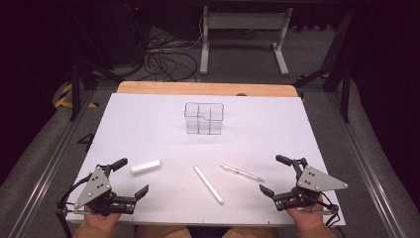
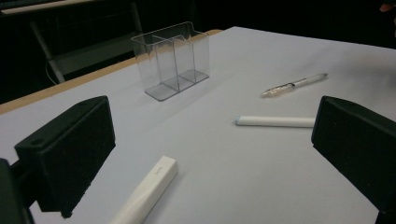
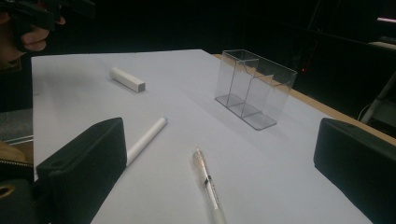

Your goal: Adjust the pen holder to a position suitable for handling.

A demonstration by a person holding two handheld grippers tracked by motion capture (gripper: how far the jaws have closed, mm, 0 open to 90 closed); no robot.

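A clear plastic organizer (image 1: 204,118) (image 2: 172,58) (image 3: 254,87) with several compartments stands upright at the middle back of the white table. In front of it lie a white rectangular eraser (image 1: 146,166) (image 2: 145,193) (image 3: 127,79), a white marker (image 1: 208,184) (image 2: 275,121) (image 3: 146,138) and a clear pen (image 1: 242,173) (image 2: 294,84) (image 3: 208,186). My left gripper (image 1: 133,178) (image 2: 210,154) rests open at the near left, just short of the eraser. My right gripper (image 1: 275,174) (image 3: 219,163) is open at the near right, with the pen lying beyond its jaws. Nothing is held.
The white sheet (image 1: 148,124) covers a wooden table top whose far edge (image 1: 208,89) shows. Beyond it the floor holds cables (image 1: 163,59) and a white table frame (image 1: 242,34). Metal rails (image 1: 356,153) run along both sides.
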